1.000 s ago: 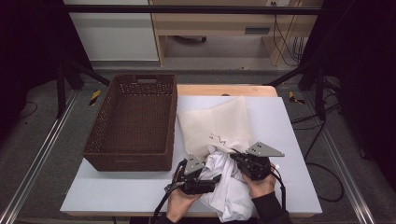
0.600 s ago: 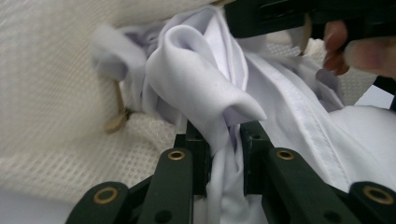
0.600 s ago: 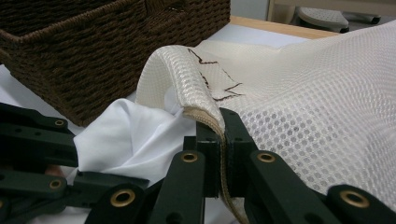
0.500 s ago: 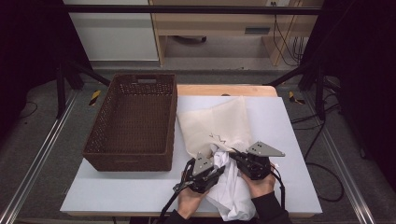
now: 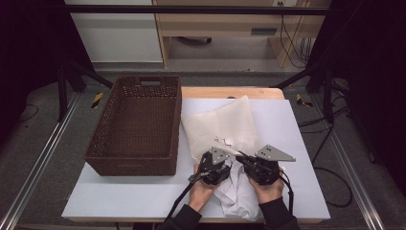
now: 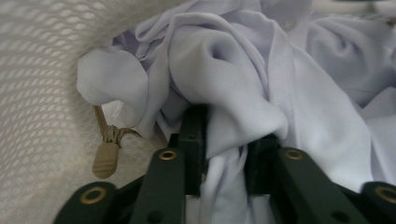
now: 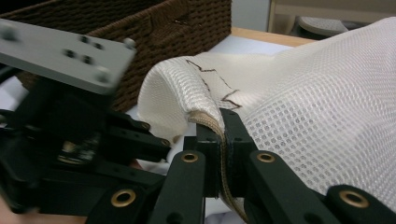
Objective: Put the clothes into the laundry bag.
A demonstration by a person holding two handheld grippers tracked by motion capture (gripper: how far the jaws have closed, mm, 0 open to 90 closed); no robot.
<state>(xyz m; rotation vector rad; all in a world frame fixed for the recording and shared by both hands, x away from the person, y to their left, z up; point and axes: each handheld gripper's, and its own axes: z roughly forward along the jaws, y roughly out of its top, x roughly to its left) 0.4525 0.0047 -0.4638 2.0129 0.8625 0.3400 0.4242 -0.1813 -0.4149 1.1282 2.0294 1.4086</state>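
The right tongs (image 7: 219, 140) pinch the zippered rim of the mesh laundry bag (image 5: 225, 124) on the table (image 5: 119, 201), holding its mouth up. The left tongs (image 6: 224, 140), jaws just reopening slightly, grip a fold of white garment (image 6: 243, 79) at the opening. Push the cloth deep inside while keeping the rim lifted, steering clear of the zipper pull (image 6: 105, 158).

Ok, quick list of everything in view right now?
Basket: one, brown wicker, left half of the table.
Mesh bag: one, cream, lying flat right of the basket, mouth toward the person.
Garment: one, white, crumpled at the bag's mouth, near edge.
Zip pull: one, beige, at the bag's opening.
Table: one, white top.
Left gripper: black, jaws around a fold of the garment.
Right gripper: black, shut on the bag's rim.
Hands: two, at the near edge.
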